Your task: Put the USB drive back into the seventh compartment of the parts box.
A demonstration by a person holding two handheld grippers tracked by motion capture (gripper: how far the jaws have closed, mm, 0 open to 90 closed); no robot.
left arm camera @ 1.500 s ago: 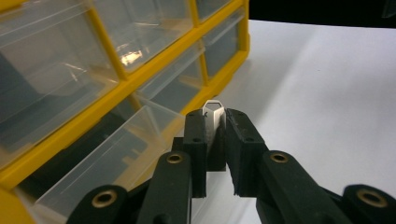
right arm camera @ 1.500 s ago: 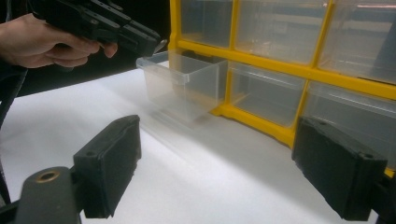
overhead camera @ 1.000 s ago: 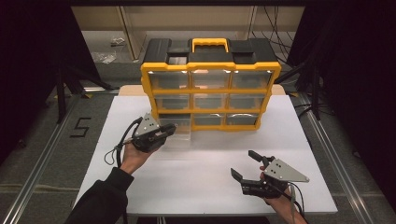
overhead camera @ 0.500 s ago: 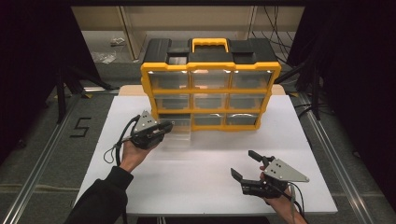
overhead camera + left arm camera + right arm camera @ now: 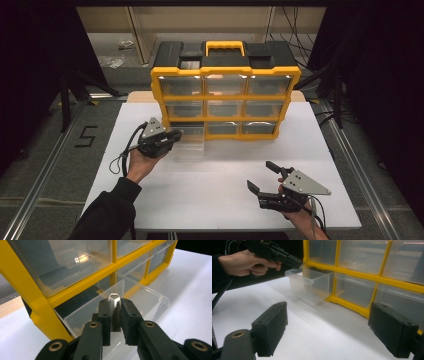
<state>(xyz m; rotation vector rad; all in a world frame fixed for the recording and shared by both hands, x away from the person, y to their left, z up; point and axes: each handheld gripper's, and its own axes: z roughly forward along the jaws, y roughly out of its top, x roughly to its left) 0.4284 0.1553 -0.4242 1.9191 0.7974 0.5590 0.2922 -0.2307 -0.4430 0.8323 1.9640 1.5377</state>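
A yellow-framed organiser (image 5: 226, 75) with clear drawers stands at the back of the white table (image 5: 220, 200). Its bottom-left drawer (image 5: 192, 146) is pulled out. My left gripper (image 5: 177, 135) hovers over that drawer's near left corner. In the left gripper view my left gripper (image 5: 115, 304) is shut on a small flat white piece (image 5: 114, 296), just above the open drawer (image 5: 150, 298). My right gripper (image 5: 261, 176) rests low at the table's front right, open with nothing between its jaws. In the right gripper view it (image 5: 332, 327) faces the drawer (image 5: 312, 282) and the left gripper (image 5: 295, 263).
The organiser has a black top with a yellow handle (image 5: 225, 47). Its other drawers (image 5: 75, 262) are pushed in. Bare white tabletop lies between the two grippers. Metal rails (image 5: 45, 170) and dark floor flank the table.
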